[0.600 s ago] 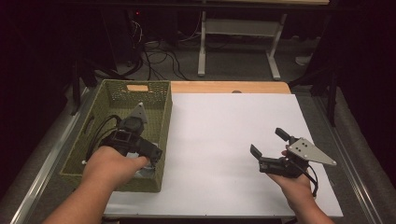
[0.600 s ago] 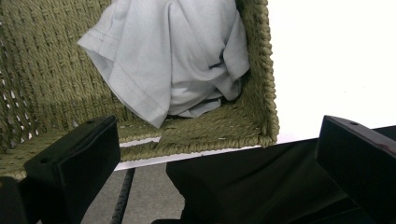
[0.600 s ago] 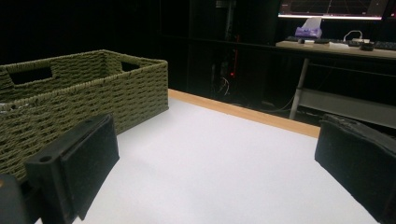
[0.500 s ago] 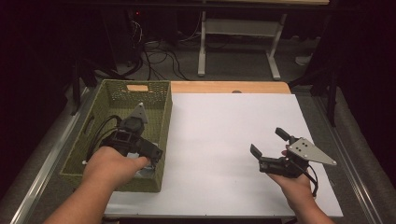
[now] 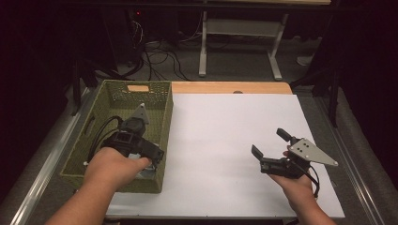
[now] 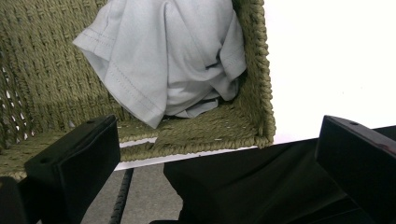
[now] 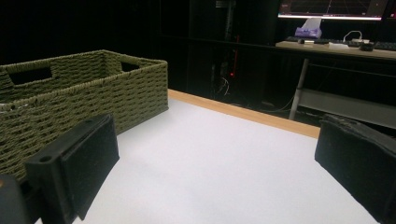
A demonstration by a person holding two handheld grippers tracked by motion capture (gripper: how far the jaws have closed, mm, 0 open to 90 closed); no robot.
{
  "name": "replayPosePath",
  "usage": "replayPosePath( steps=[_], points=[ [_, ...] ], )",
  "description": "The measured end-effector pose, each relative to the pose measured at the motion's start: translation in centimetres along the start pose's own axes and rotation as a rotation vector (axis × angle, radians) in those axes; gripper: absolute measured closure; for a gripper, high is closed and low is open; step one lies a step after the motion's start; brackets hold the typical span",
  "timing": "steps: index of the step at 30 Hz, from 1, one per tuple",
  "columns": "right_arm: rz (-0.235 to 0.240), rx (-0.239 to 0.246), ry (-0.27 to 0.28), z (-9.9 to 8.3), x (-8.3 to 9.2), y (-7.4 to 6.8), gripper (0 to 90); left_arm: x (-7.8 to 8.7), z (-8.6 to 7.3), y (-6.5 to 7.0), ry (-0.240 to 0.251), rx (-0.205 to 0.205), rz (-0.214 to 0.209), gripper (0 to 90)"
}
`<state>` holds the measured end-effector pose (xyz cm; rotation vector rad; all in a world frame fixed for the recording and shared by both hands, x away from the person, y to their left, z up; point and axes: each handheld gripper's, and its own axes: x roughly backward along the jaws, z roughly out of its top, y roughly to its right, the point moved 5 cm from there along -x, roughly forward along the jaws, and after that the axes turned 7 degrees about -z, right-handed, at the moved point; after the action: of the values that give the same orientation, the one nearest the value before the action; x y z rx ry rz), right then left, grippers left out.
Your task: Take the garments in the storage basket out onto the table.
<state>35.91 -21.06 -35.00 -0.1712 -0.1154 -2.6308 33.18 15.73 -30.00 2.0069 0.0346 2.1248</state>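
where the pale grey cloth (image 6: 168, 60) lies crumpled in a near corner of the green woven basket (image 5: 112, 101), the left gripper (image 5: 141, 152) hangs over it, jaws wide and holding nothing. the right gripper (image 5: 272, 147) hovers above the white table (image 5: 220, 131), jaws wide too. a wooden edge (image 5: 230, 87) borders the far side; beyond, cables (image 5: 159, 54) trail over the dark floor by a desk frame (image 5: 239, 33).

i can read no words, labels, brands or numbers anywhere here; the far monitor (image 7: 332, 8) glows, but its marks are too small.
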Motion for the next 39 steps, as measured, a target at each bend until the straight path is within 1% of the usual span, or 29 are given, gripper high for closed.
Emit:
replayPosePath(
  steps=[5,8,11,17,19,24,28,30,33,35,37,39],
  points=[
    [0.002,-0.003,0.002,0.0,0.0,-0.1,0.8,0.0,0.1,0.0,0.001,0.001,0.004,0.7],
    [0.000,0.005,-0.003,0.0,0.0,-0.1,0.8,0.0,0.1,-0.1,0.001,0.002,0.005,0.7],
    [0.000,0.001,-0.006,0.0,0.0,-0.1,0.8,-0.1,0.1,-0.2,0.006,0.011,0.004,0.7],
    [0.002,0.001,-0.010,-0.1,-0.1,-0.1,0.8,-0.1,0.0,-0.5,0.002,0.013,0.002,0.7],
    [-0.001,0.001,-0.011,-0.1,-0.1,-0.1,0.8,0.0,0.0,-0.6,0.009,0.018,0.002,0.7],
    [-0.001,-0.001,-0.011,-0.1,-0.1,-0.1,0.8,0.2,0.1,-1.5,0.018,0.028,0.009,0.7],
    [0.005,0.003,-0.007,-0.1,-0.1,-0.1,0.8,0.3,0.1,-2.5,0.031,0.034,0.013,0.7],
    [0.006,-0.002,-0.011,-0.1,-0.1,-0.2,0.8,0.3,0.2,-3.0,0.037,0.039,0.015,0.7],
    [0.007,-0.001,-0.010,-0.2,-0.1,-0.2,0.8,0.1,0.2,-3.8,0.045,0.047,0.014,0.7],
    [0.004,0.001,-0.012,-0.2,-0.2,-0.1,0.8,0.0,0.3,-4.3,0.045,0.042,0.012,0.7],
    [0.003,0.003,-0.013,-0.2,-0.2,0.0,0.8,-0.2,0.4,-4.7,0.058,0.050,0.009,0.7],
    [-0.004,-0.006,-0.019,-0.3,-0.2,0.0,0.8,-0.3,0.6,-5.0,0.063,0.049,-0.002,0.7]
  ],
)
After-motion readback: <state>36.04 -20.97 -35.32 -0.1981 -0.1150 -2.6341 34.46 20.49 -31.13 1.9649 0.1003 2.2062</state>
